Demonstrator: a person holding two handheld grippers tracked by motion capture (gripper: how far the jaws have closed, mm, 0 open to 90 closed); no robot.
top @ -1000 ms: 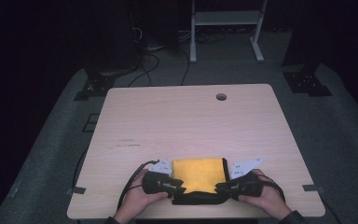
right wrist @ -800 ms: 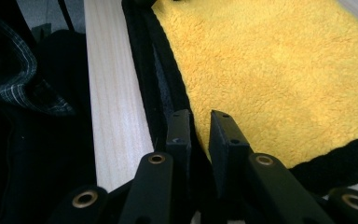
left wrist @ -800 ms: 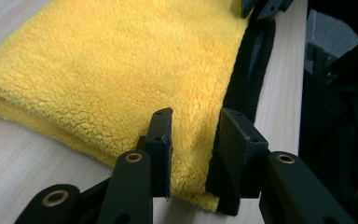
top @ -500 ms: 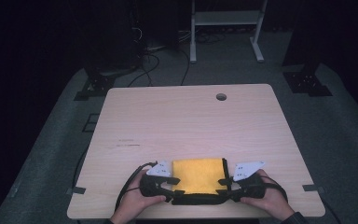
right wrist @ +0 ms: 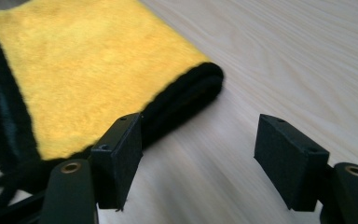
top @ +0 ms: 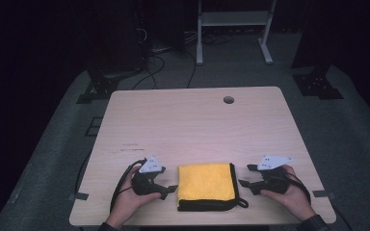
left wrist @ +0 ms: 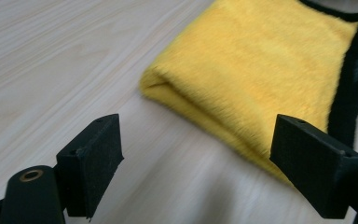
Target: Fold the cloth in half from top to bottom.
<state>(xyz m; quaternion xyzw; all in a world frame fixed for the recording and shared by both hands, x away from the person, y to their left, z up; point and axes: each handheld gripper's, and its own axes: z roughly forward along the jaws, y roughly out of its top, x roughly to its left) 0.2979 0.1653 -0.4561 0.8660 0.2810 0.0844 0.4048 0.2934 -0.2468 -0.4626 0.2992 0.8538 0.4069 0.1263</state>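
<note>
The folded yellow plush cloth with black edging (top: 205, 185) looks soft, light and floppy; grab a corner. At nine and three o'clock, the left gripper (top: 169, 191) and right gripper (top: 244, 185) have just been opening, empty.

The folded cloth (top: 206, 184) is a thick, fluffy yellow fabric with a soft napped pile, edged in black stitched binding that looks equally matt. The surface (top: 192, 120) beneath it is pale wood-grain laminate, smooth with a faint satin sheen. On the left tool (left wrist: 200, 168) the pads (left wrist: 93, 163) are matt black foam or rubber with a finely grainy face, set on smooth black plastic. The right tool (right wrist: 200, 163) has the same dull, grainy black pads (right wrist: 289, 158), and small brass-coloured metal inserts glint in its plastic arms.
</note>
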